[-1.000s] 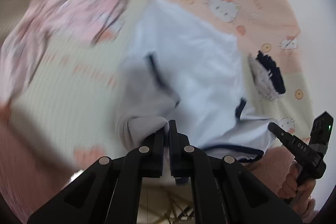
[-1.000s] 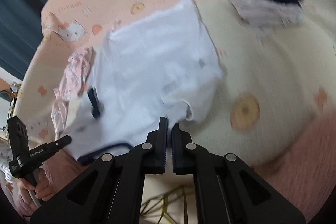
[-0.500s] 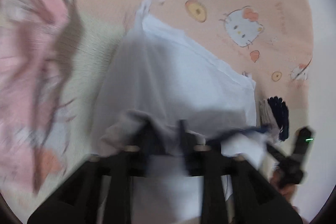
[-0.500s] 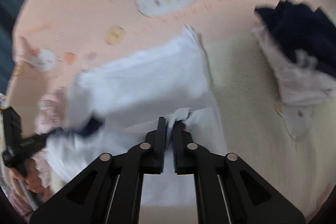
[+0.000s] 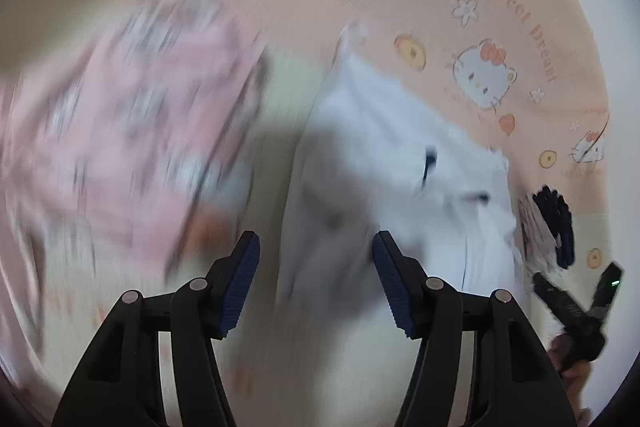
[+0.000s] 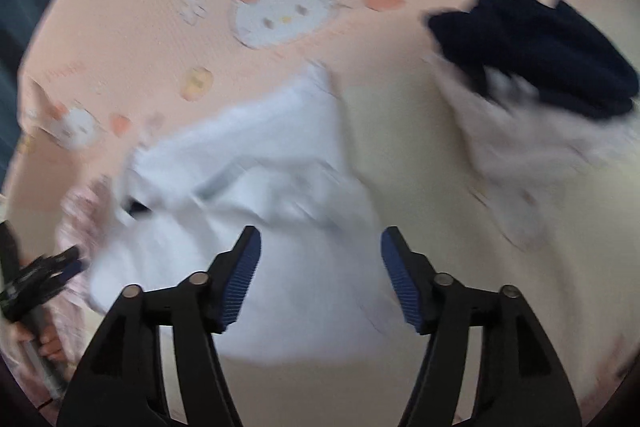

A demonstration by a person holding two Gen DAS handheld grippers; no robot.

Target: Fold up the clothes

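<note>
Two grippers, left (image 5: 316,277) and right (image 6: 321,277): jaws opening, pads clear of cloth. One white shirt (image 6: 256,211) at 12 o'clock; one pink garment (image 5: 120,163) at 10; one navy-white pile (image 6: 536,79) at 2.

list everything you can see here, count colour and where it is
white garment: 1, white with dark trim, partly folded on the bed, ahead of both grippers
pink garment: 1, pink patterned, crumpled, left of the white one in the left wrist view
dark and white clothes: 1 pile, navy on top of white, upper right in the right wrist view; how many pieces cannot be told
bedsheet: 1, peach and cream with cartoon cats, under everything
left gripper: 1, black with blue pads, jaws opening, nothing pinched
right gripper: 1, black with blue pads, jaws opening, nothing pinched
hand: 1, on the left gripper's handle, lower left of the right wrist view
</note>
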